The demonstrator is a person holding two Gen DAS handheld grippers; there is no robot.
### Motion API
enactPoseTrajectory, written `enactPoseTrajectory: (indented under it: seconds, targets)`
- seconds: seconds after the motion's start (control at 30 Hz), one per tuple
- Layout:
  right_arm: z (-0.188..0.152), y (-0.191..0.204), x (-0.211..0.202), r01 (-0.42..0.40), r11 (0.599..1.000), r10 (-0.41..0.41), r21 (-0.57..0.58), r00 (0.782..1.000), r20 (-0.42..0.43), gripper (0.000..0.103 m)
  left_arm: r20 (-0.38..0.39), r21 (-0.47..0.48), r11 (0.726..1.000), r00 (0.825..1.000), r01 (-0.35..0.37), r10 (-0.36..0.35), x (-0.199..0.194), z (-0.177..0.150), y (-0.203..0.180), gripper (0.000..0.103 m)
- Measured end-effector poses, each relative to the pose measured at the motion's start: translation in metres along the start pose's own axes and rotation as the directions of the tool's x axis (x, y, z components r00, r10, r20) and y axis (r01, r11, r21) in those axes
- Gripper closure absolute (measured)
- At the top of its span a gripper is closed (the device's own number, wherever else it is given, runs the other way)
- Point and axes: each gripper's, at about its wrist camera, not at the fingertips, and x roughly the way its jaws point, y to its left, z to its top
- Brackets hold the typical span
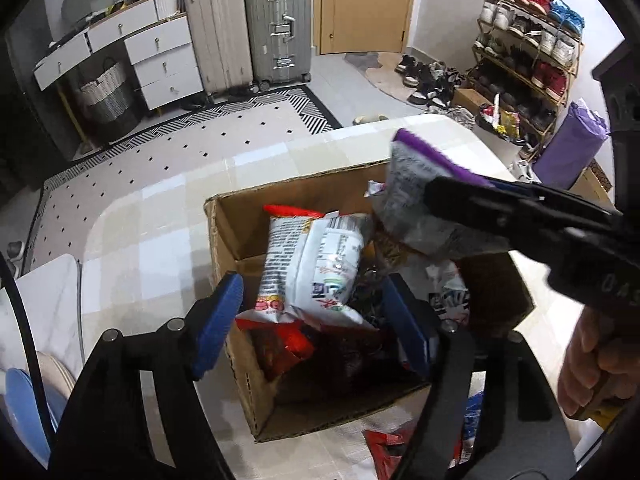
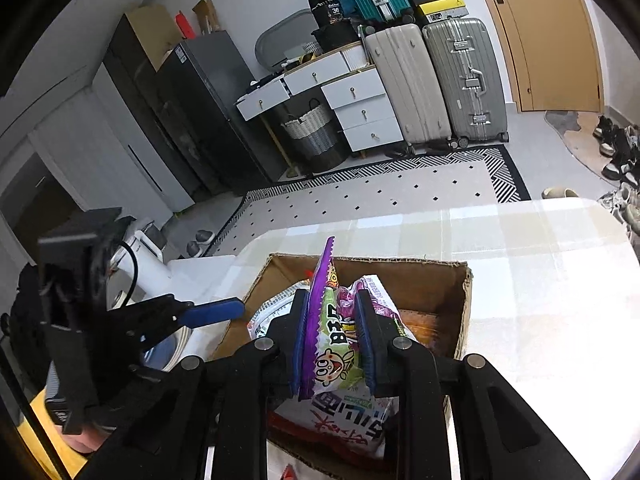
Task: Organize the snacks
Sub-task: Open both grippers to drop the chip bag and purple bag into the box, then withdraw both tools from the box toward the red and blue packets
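Observation:
An open cardboard box [image 1: 224,236] sits on the checked table and holds several snack bags, with a white and red bag [image 1: 316,264] on top. My left gripper [image 1: 312,316] is open and empty, its blue pads straddling the box's near left corner. My right gripper [image 2: 334,340] is shut on a purple-edged snack bag [image 2: 328,344] and holds it above the box [image 2: 464,296]. In the left wrist view the purple-edged bag [image 1: 416,188] hangs over the box's far right side, held by the right gripper [image 1: 448,196]. The left gripper [image 2: 216,310] shows at the box's left.
A red snack bag [image 1: 384,448] lies on the table [image 1: 160,240] in front of the box. Blue and cream plates [image 1: 24,404] sit at the left. Suitcases [image 1: 276,24], a drawer unit [image 1: 160,60], a laundry basket [image 1: 104,92] and a shoe rack [image 1: 528,48] stand beyond.

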Motion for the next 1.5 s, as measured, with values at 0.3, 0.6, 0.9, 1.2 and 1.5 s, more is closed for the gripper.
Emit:
enactPoseTrajectory:
  seconds: [0.3,0.6,0.9,1.2,1.5]
  targets:
    - [0.004,0.004,-0.008,0.012,1.000,-0.012,-0.009,1.000,0.027,0.080,0.062,0.001,1.000,0.998,0.001,-0.001,-0.034,-0.003,-0.009,0.030]
    - [0.007,0.006,-0.021,0.009,1.000,-0.009,0.008,0.999,0.053,0.072,0.111,-0.023,1.000,0.994,-0.005,0.007,-0.071,-0.008,-0.003,0.026]
    - [-0.002,0.007,-0.056,-0.027,0.999,0.023,0.042,0.995,0.093,0.071,0.140,-0.037,0.999,0.990,0.011,-0.006,-0.111,-0.033,-0.009,0.025]
    - [-0.036,0.023,-0.135,-0.045,0.999,0.048,-0.020,0.983,0.178,0.063,0.234,-0.114,0.992,0.972,0.044,-0.016,-0.185,-0.092,-0.020,0.023]
    - [-0.088,0.078,-0.231,-0.046,0.984,0.098,-0.173,0.947,0.305,0.052,0.372,-0.144,0.987,0.920,-0.073,0.122,-0.302,-0.147,-0.077,0.021]
